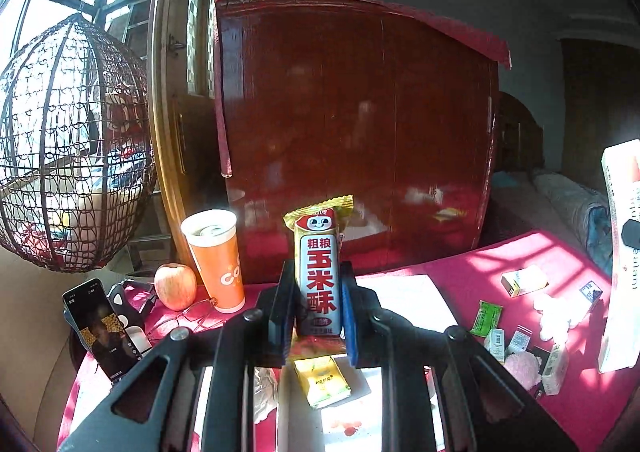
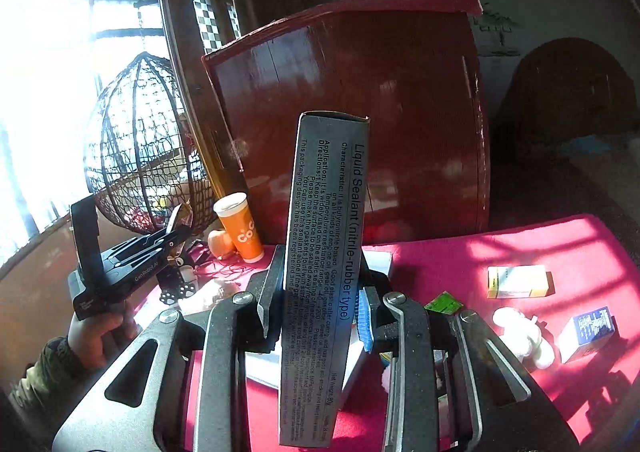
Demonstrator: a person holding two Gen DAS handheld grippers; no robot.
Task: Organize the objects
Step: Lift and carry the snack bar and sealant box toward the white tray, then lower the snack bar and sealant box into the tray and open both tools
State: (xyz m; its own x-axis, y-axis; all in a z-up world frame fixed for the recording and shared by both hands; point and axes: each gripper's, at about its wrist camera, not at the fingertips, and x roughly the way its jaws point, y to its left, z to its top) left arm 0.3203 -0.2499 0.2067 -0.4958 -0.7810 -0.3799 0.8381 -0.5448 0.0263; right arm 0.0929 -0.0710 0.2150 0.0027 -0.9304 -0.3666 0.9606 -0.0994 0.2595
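Red cloth covers the table (image 1: pixel 480 272), lit in bars by sun from the window, and a dark wooden panel (image 1: pixel 352 124) stands upright at its far edge.

Nearest the left wrist camera, the left gripper (image 1: pixel 316 312) is closed narrowly on a snack bar (image 1: pixel 322 272), a white and red wrapper with a yellow crimped top, held upright and lifted off the table. Below it lies a yellow packet (image 1: pixel 322 380) on white paper. Nearest the right wrist camera, the right gripper (image 2: pixel 316 304) is clamped on a long sealant box (image 2: pixel 320 276), gripped near its middle and leaning slightly, also off the table.

A little farther out, on the right part of the cloth, small things lie scattered and apart: a green sachet (image 1: pixel 486 318), a yellow and white carton (image 1: pixel 524 280), a blue and white carton (image 2: pixel 588 332) and a white cotton wad (image 2: pixel 520 332). On the left part stand a phone (image 1: pixel 102 328), an apple (image 1: pixel 176 286) and, just beside it, an orange paper cup (image 1: pixel 216 260). Beyond the table's left edge hangs a wire basket chair (image 1: pixel 68 144).

My reading is that both hands are mid-carry, each with one item picked up and none yet set down. No bin or tray is visible, so where they belong cannot be told. The next move seems to call for choosing a bare patch of cloth, lowering each item until it rests, and only then opening the fingers; the tall box may tip if released on end.
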